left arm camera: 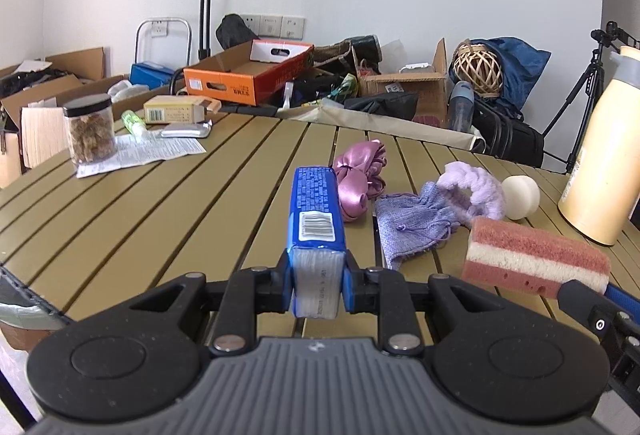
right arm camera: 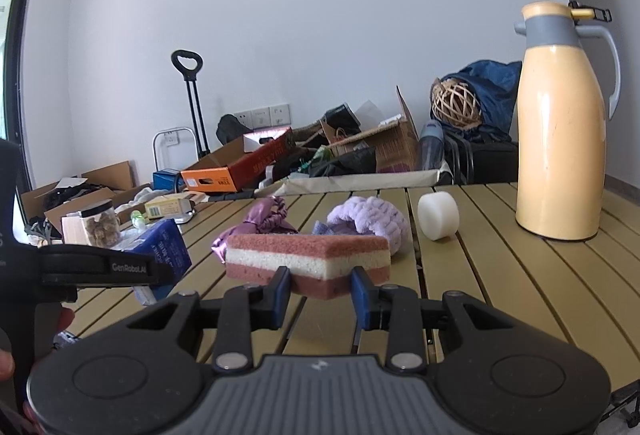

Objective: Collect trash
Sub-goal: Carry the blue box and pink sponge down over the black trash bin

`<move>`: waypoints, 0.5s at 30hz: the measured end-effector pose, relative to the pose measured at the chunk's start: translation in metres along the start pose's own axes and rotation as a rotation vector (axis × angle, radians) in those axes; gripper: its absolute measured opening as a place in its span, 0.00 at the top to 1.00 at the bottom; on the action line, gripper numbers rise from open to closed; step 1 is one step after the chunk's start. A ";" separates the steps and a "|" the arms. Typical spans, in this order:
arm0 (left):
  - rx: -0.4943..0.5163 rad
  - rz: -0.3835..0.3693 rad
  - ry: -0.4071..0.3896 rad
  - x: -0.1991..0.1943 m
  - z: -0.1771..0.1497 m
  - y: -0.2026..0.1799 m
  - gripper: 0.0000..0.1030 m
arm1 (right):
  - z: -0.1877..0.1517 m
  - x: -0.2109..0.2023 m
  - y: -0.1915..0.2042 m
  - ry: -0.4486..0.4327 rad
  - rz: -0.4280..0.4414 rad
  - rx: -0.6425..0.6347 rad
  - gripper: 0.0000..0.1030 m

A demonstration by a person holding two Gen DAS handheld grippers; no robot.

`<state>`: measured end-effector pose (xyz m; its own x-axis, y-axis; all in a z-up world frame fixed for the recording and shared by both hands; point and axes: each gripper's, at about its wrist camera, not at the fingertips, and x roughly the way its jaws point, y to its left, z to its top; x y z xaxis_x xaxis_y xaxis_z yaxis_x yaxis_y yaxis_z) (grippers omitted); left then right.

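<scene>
Both grippers are clamped on items above the slatted table (left arm camera: 160,203).

One blue packet (left arm camera: 314,203) is gripped at its near end by the left gripper (left arm camera: 316,281); one striped sponge (right arm camera: 308,261) is pinched by the right gripper (right arm camera: 320,293), its underside hidden. One lidded jar (left arm camera: 90,133) holds brown pieces that are hard to identify; the thermos (left arm camera: 600,155) is cut off in the left view.

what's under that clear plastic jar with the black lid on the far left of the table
The clear plastic jar with the black lid stands on a printed white paper sheet spread over the slatted olive table. Whatever the sheet covers beneath the jar is hidden.
</scene>
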<state>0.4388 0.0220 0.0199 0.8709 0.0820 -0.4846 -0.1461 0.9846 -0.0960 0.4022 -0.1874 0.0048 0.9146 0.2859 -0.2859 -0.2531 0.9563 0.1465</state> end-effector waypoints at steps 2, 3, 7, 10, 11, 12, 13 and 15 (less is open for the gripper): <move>0.005 0.000 -0.009 -0.011 -0.002 0.001 0.78 | -0.002 -0.010 0.003 -0.002 0.006 -0.001 0.70; 0.008 -0.001 -0.013 -0.017 -0.003 0.002 0.78 | -0.003 -0.015 0.004 -0.003 0.009 0.003 0.70; 0.017 0.000 -0.016 -0.041 -0.009 0.006 0.78 | -0.007 -0.035 0.010 0.000 0.020 0.004 0.70; 0.026 0.001 -0.010 -0.059 -0.016 0.010 0.78 | -0.010 -0.053 0.016 0.001 0.030 -0.006 0.70; 0.030 0.002 -0.009 -0.064 -0.018 0.011 0.78 | -0.011 -0.059 0.019 0.001 0.034 -0.010 0.70; 0.034 0.002 -0.008 -0.071 -0.021 0.013 0.78 | -0.012 -0.065 0.021 0.001 0.039 -0.015 0.70; 0.036 0.003 -0.006 -0.076 -0.024 0.015 0.78 | -0.013 -0.071 0.024 0.002 0.042 -0.019 0.70; 0.037 0.000 0.000 -0.088 -0.029 0.018 0.78 | -0.015 -0.083 0.028 0.005 0.048 -0.027 0.70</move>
<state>0.3458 0.0283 0.0361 0.8708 0.0817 -0.4847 -0.1285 0.9896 -0.0640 0.3147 -0.1834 0.0179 0.8998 0.3315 -0.2838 -0.3050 0.9428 0.1344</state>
